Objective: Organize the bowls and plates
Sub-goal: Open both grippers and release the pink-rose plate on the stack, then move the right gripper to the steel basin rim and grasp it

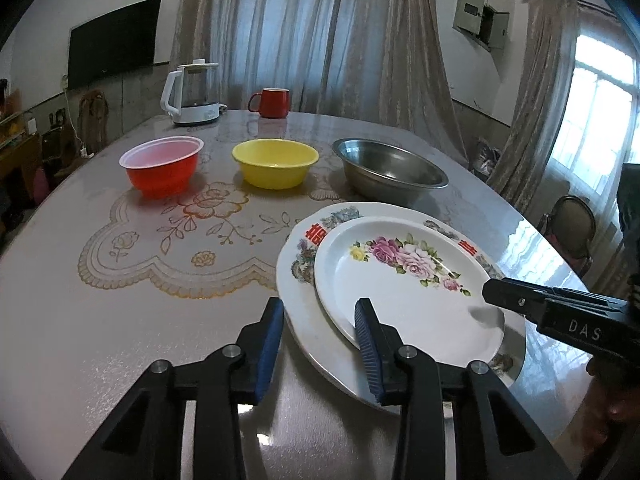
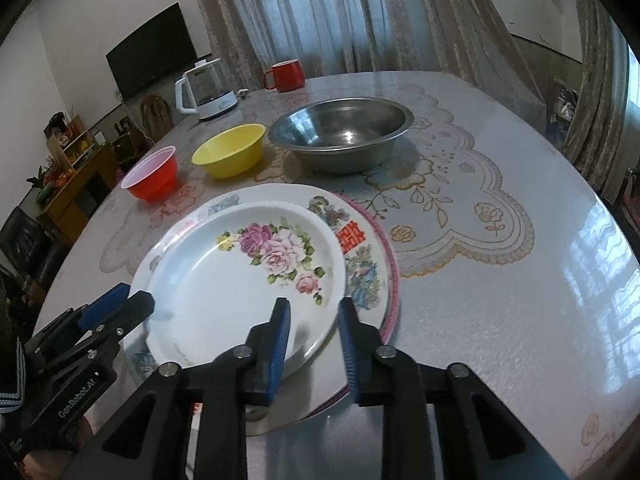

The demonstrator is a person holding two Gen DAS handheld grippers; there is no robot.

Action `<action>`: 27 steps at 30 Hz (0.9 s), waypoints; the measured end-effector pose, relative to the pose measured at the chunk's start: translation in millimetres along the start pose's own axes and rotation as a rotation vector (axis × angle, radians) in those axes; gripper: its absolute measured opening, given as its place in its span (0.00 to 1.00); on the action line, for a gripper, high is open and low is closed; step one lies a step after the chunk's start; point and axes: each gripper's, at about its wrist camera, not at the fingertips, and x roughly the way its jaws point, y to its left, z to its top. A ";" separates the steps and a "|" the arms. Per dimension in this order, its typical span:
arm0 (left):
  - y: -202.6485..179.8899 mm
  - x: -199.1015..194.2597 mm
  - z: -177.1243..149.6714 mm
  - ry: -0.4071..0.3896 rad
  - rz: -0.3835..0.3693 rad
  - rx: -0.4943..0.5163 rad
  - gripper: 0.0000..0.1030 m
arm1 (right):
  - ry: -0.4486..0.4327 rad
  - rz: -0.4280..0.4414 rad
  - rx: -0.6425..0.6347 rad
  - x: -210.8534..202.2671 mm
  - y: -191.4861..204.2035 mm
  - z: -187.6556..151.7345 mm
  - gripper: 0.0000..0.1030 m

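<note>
Left wrist view: the left gripper point(image 1: 320, 340) is hovering low at the near left edge of the plate stack, its blue-padded fingers point(image 1: 269, 354) standing wide apart and gripping nothing, one either side of the stack's rim.

Right wrist view: the right gripper point(image 2: 314, 346) is sitting at the near right edge of the same stack, its blue pads spread open; the left pad is hanging over the rose plate's rim, though contact cannot be told.

Plate stack: a white round plate with pink roses point(image 1: 408, 280) point(image 2: 244, 280) is lying on top of a larger white platter with red characters and a floral border point(image 1: 298, 264) point(image 2: 360, 248); in the right wrist view a pink-rimmed plate point(image 2: 394, 280) is peeking out underneath.

Bowls: a red plastic bowl with a white rim point(image 1: 162, 166) point(image 2: 151, 178), a yellow plastic bowl point(image 1: 275, 162) point(image 2: 230, 150) and a wide stainless steel basin point(image 1: 390, 170) point(image 2: 340, 132) are standing in a row on the far side of the plates, apart from one another.

Table: a glossy round table with a lace-pattern cover point(image 1: 100, 320) point(image 2: 500, 320) is carrying everything.

Far edge: a white electric kettle with a clear body point(image 1: 194, 94) point(image 2: 208, 92) and a red mug point(image 1: 272, 102) point(image 2: 285, 75) are standing near the curtains.
</note>
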 end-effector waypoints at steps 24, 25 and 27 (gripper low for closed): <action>8.8 -14.1 10.4 0.004 0.004 -0.095 0.89 | -0.088 0.139 0.112 -21.3 -28.5 27.2 0.36; 10.0 -13.5 12.8 0.010 0.001 -0.100 0.89 | -0.086 0.123 0.118 -19.3 -32.2 31.5 0.37; 11.3 -13.0 16.8 0.019 0.007 -0.103 0.89 | -0.082 0.082 0.133 -13.2 -41.2 41.4 0.38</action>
